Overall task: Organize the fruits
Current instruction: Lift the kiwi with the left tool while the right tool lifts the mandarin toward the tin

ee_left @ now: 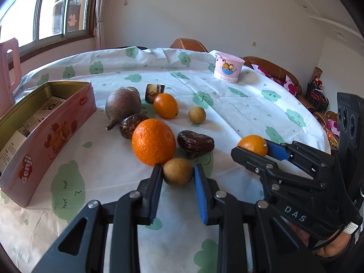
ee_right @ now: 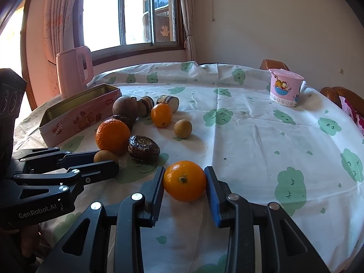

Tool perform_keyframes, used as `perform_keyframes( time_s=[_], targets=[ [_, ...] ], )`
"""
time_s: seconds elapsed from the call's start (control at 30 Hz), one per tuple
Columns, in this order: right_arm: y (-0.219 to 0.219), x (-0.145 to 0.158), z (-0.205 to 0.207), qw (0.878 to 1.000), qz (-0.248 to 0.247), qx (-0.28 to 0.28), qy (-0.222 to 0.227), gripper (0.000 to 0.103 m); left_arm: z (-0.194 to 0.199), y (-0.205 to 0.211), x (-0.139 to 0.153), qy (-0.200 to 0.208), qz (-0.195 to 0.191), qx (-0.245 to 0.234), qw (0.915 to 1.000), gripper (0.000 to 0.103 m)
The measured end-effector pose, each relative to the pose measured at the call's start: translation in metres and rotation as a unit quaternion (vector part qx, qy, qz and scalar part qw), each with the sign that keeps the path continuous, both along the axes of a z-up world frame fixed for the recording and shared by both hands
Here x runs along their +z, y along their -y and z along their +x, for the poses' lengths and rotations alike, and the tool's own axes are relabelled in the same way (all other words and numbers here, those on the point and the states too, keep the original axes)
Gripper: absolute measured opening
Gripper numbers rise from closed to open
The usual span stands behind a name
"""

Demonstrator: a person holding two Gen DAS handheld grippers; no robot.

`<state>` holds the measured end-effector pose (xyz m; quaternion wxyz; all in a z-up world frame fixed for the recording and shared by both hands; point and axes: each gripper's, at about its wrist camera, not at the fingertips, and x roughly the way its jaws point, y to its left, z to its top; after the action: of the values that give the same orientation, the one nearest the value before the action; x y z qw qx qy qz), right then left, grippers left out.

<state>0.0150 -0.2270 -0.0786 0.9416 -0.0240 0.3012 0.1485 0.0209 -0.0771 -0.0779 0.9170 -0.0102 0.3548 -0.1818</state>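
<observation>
Both grippers down on the tabletop (ee_right: 250, 136), each clenched on one fruit.

Left gripper (ee_left: 178, 173): fingers (ee_left: 157, 182) clamp a small tan-brown round fruit (ee_left: 178, 172), near edge of the fruit cluster, just in front of the big orange (ee_left: 153, 141). Looks light, thin dry shell, likely brittle; hold across the widest part, gentle squeeze.

Right gripper (ee_right: 184, 182): fingers (ee_right: 212, 188) grasp a small orange (ee_right: 184, 181), stem scar facing the camera, apart from the cluster to its right. Glossy smooth peel, firm but could roll or slip; grip at its equator, as now.

Rest of cluster, farther and left: second small orange (ee_right: 161, 115), another tan fruit (ee_right: 183, 125), dark wrinkled pieces (ee_right: 143, 149), a large purple-brown root-like one (ee_left: 122, 107).

Open pink tin (ee_left: 52, 122) at far left, probable destination; printed paper inside. Pink cup (ee_right: 285, 87) far right.
</observation>
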Motion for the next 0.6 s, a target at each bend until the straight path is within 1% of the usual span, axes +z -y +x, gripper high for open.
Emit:
perform_keyframes(
  time_s=[0.6],
  targets=[
    [-0.007, 0.011, -0.010, 0.999, 0.011, 0.009, 0.043, 0.037, -0.012, -0.006, 0.017, 0.068, 0.015, 0.021, 0.9974, 0.029]
  ],
)
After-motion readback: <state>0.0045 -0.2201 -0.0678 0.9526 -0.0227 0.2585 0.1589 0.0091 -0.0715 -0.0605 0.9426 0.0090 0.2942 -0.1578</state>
